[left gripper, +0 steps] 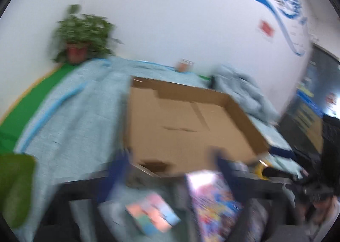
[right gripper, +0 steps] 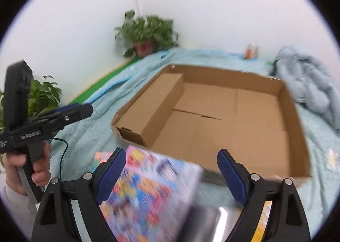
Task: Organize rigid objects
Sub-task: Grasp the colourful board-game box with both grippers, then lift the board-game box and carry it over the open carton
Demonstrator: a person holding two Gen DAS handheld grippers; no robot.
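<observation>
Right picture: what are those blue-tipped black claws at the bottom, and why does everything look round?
There is no robot here. A person holds a grabbing tool in each hand. Each has a wide-eyed camera that bends its picture round. This picture looks along the right tool. Its fingers are apart, with a colourful book between them, seemingly not pinched. At the left, a hand holds the left tool. The other, blurry picture comes from that one. An open cardboard box lies on the cloth, and a plant stands in the corner.
</observation>
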